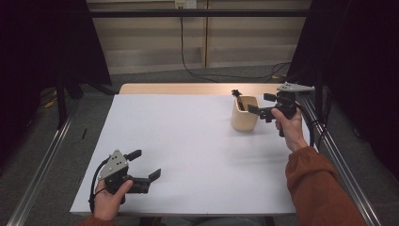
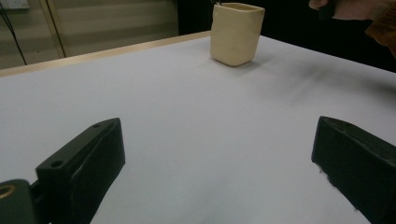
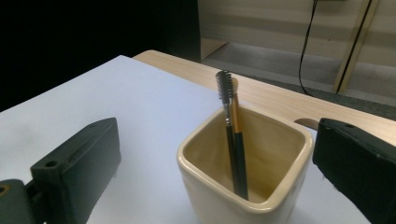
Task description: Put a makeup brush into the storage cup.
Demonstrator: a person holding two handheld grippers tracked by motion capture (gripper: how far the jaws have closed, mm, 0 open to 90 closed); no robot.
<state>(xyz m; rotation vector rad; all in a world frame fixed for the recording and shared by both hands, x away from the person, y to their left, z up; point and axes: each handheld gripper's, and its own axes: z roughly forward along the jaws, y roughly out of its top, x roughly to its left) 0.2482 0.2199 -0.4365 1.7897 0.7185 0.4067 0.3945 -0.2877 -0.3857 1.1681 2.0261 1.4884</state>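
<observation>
A cream square cup (image 1: 244, 114) stands at the back right of the white table (image 1: 188, 141). A thin black brush (image 3: 233, 140) with a gold band and a bristled tip leans upright inside the cup (image 3: 247, 186). My right gripper (image 1: 260, 104) hovers just right of the cup at rim height, open. In the right gripper view its jaws stand wide to either side of the cup and touch nothing. At the front left corner my left gripper (image 1: 145, 164) rests low over bare table, open and empty. In the left gripper view the cup (image 2: 236, 32) is far ahead.
A wooden strip (image 1: 188, 88) runs along the table's far edge. Metal rails (image 1: 339, 155) flank both sides, and a black cable (image 1: 202, 73) lies on the floor beyond. Dark curtains hang left and right. White surface spreads between the two grippers.
</observation>
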